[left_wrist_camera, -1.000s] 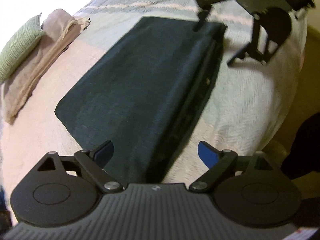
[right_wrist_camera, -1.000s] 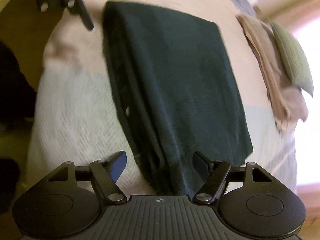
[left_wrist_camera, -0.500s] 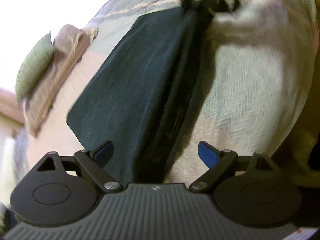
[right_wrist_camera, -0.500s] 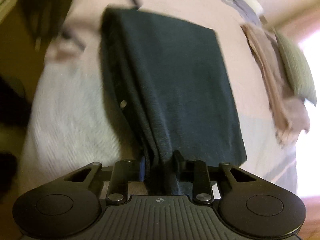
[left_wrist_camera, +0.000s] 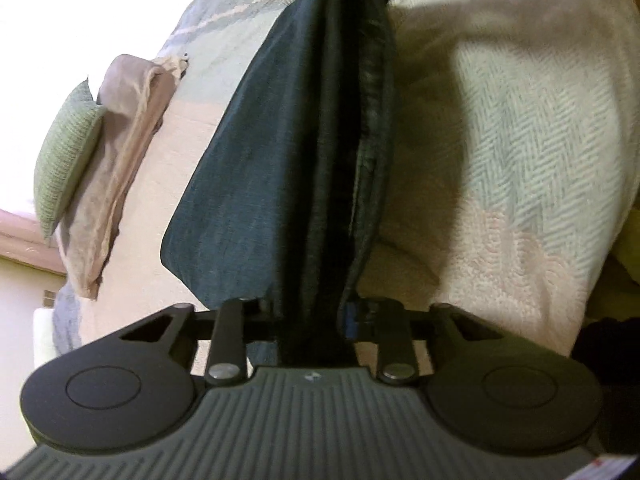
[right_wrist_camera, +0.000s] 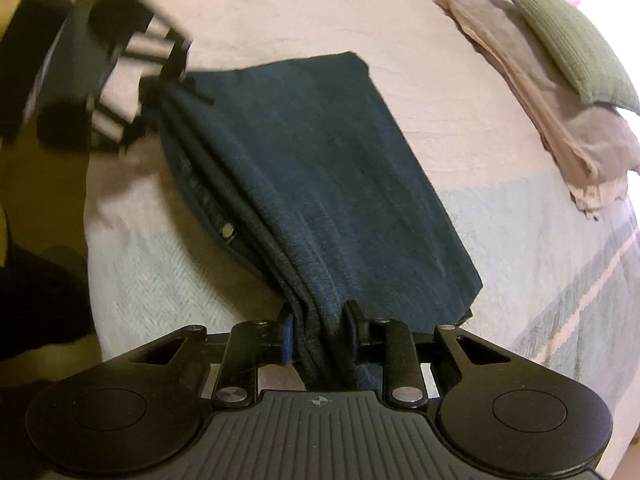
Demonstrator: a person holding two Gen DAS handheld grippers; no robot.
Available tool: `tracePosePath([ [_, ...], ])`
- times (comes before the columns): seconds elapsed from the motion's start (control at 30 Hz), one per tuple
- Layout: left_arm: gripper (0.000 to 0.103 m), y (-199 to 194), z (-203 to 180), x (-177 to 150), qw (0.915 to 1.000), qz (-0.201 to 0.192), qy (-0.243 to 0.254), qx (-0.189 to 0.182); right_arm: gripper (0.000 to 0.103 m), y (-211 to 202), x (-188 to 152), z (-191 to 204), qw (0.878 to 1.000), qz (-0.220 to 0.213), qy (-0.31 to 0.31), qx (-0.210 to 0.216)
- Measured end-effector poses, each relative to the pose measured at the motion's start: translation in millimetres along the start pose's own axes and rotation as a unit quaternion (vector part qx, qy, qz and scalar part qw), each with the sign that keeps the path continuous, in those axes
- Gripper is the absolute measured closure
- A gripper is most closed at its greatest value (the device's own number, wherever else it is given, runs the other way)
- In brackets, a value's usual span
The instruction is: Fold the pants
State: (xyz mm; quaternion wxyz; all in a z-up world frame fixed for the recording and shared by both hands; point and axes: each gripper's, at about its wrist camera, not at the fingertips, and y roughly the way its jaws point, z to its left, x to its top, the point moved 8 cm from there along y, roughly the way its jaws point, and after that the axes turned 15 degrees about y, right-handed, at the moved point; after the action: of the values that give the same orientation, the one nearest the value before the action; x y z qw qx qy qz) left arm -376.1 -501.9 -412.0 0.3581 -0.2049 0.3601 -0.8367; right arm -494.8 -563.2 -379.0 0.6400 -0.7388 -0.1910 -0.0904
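The dark pants (right_wrist_camera: 320, 168) are lying part-folded on the bed (right_wrist_camera: 520, 240), filling the middle of both views; the right gripper (right_wrist_camera: 318, 334) is clamping the bunched edge at the bottom of its frame, while the left gripper (left_wrist_camera: 308, 314) is closing its jaws with the thick layered edge already between them, fabric pressed at both pads; the cloth is looking soft, fairly heavy and limp (it is sagging between the two holds), so it will likely drape and slide unless all the layers are pinched together near the corners; a metal button (right_wrist_camera: 228, 231) is showing on the lower layer; a folded beige cloth (right_wrist_camera: 552, 120) and a green pillow (right_wrist_camera: 572, 40) are sitting at the upper right of the right view, well apart from the pants and not blocking a fold toward them
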Motion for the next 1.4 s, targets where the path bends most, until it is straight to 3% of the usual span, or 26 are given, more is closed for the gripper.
tracePosePath([
  [0.07,0.082,-5,14,-2,0.9995,-0.009,-0.017,-0.025,0.073,7,-11,6,1.000,-0.005,-0.020,-0.012],
  [0.17,0.083,-8,36,-4,0.9973,-0.018,-0.034,-0.063,0.031,7,-29,17,0.997,-0.034,-0.055,-0.043],
  [0.2,0.083,-11,40,-2,0.9964,-0.019,-0.035,-0.075,0.025,6,-33,21,0.996,-0.048,-0.064,-0.045],
  [0.3,0.083,-13,54,2,0.9940,-0.025,-0.037,-0.100,0.023,8,-39,34,0.991,-0.074,-0.094,-0.058],
  [0.47,0.083,-10,74,0,0.9859,-0.028,-0.074,-0.147,0.023,44,-40,43,0.988,-0.077,-0.105,-0.079],
  [0.53,0.083,-9,80,-3,0.9839,-0.027,-0.081,-0.157,0.024,58,-41,39,0.986,-0.074,-0.109,-0.100],
  [0.57,0.084,-12,80,-2,0.9835,-0.026,-0.082,-0.159,0.036,63,-42,35,0.986,-0.072,-0.107,-0.104],
  [0.6,0.084,-14,81,-1,0.9836,-0.025,-0.079,-0.161,0.068,65,-42,31,0.987,-0.068,-0.102,-0.107],
  [0.7,0.084,-23,83,1,0.9819,-0.023,-0.073,-0.173,0.080,45,-38,19,0.988,-0.060,-0.089,-0.113],
  [0.77,0.084,-34,86,3,0.9785,-0.028,-0.072,-0.191,0.082,22,-31,9,0.989,-0.056,-0.075,-0.110],
  [0.9,0.084,-68,112,14,0.9628,-0.059,-0.081,-0.251,0.082,-37,-20,-6,0.996,-0.021,-0.052,-0.076],
  [1.07,0.085,-91,155,47,0.9462,-0.118,-0.028,-0.300,0.083,-100,-21,-22,0.998,0.030,0.030,-0.043],
  [1.23,0.085,-103,200,114,0.9267,-0.177,0.056,-0.327,0.083,-151,-34,-54,0.989,0.051,0.126,-0.057],
  [1.4,0.085,-106,235,206,0.9135,-0.224,0.142,-0.308,0.083,-195,-65,-102,0.972,0.059,0.202,-0.106],
])
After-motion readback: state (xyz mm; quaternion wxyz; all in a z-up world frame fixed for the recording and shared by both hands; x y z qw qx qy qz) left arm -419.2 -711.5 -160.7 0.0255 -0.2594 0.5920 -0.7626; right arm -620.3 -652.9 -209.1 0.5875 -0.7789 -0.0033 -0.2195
